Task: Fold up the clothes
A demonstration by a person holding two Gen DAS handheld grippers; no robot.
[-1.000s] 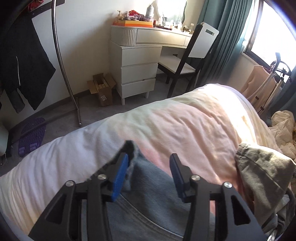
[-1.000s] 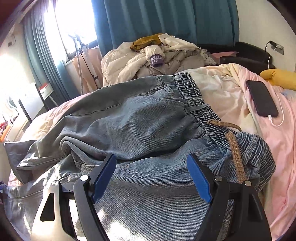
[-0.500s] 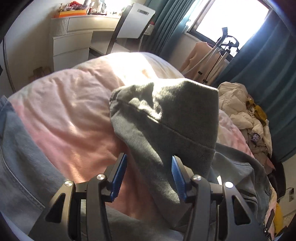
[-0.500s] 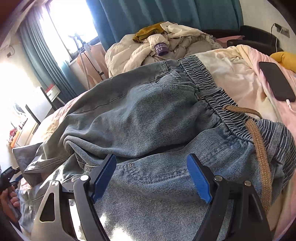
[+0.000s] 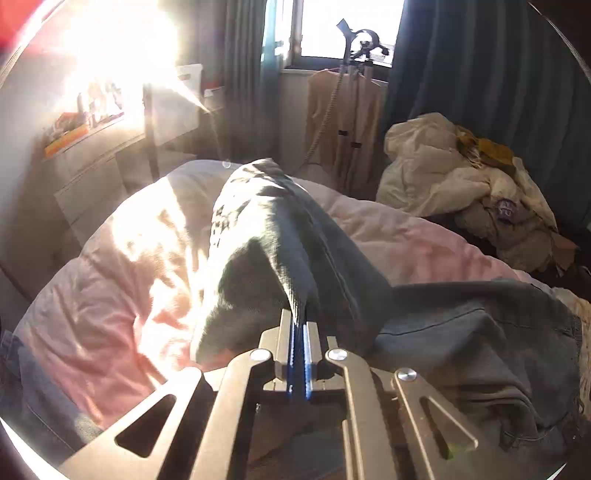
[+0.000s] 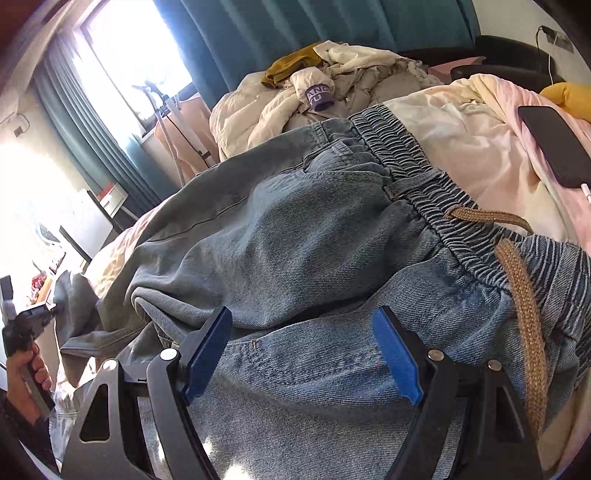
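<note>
Since the earlier frames, the left gripper (image 5: 298, 325) has been swung away from the dresser side toward the window, and its blue pads, then standing apart, are now pressed together on a fold of the jeans' leg (image 5: 280, 236), which is lifted into a ridge above the pink duvet (image 5: 122, 295). The right gripper (image 6: 303, 354) has barely shifted; its jaws are held wide apart just above the denim, with nothing pinched between them.

Only in the left wrist view are the lifted leg's dark, shadowed underside, the sun glare over the dresser (image 5: 85, 147) and the garment steamer (image 5: 354, 48) by the window seen head-on. Only in the right wrist view are the jeans (image 6: 295, 236) seen whole at the waist: light blue denim, spread across the bed, with a gathered elastic waistband (image 6: 417, 173) and a tan woven drawstring (image 6: 521, 291) lying over it. A dark phone (image 6: 554, 144) on its white cable is shown on the duvet beyond the waistband, and a hand (image 6: 26, 373) gripping the left tool is caught at the far left edge, beside the raised leg end.

A heap of pale clothes (image 6: 332, 85) is visible in both views, against the teal curtain (image 6: 295, 33).
</note>
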